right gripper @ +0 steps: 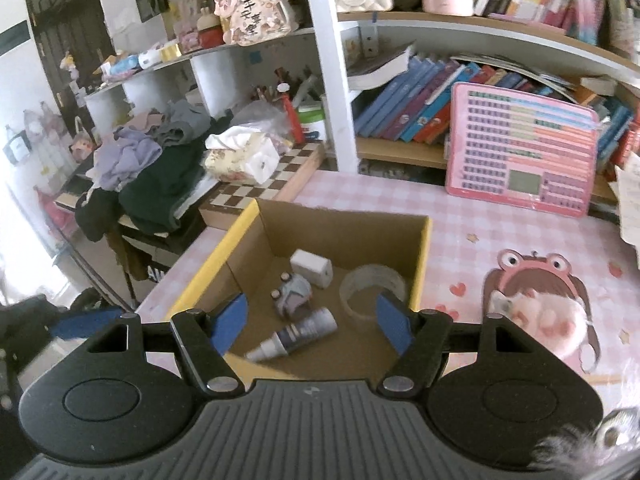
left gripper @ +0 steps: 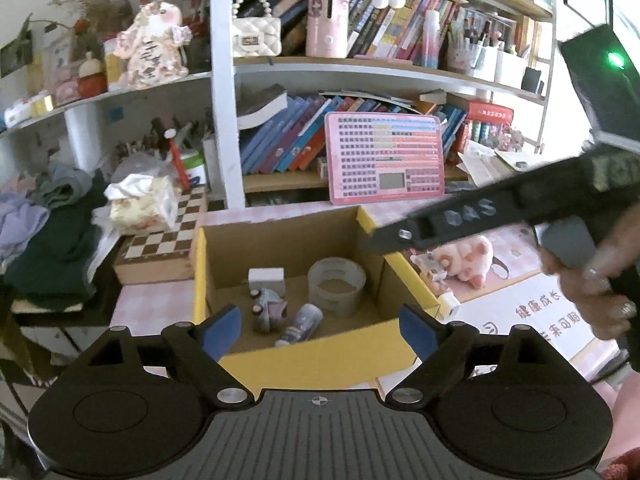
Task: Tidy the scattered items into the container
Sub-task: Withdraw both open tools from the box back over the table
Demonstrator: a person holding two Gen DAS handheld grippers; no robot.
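Box (left gripper: 320, 356) ahead of both grippers holds tape roll (left gripper: 337, 285), tube (left gripper: 300, 325), toy (left gripper: 269, 307), block (left gripper: 267, 278). Left gripper (left gripper: 320, 330) and right gripper (right gripper: 312, 326) spread, empty. Plush (left gripper: 466, 261) right of fingers, outstanding.

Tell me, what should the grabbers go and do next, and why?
Probably the right gripper should swing to the pink plush pig lying on the table beside the cardboard box. Both grippers are open and empty, and the tape roll, tube and white block already lie inside.
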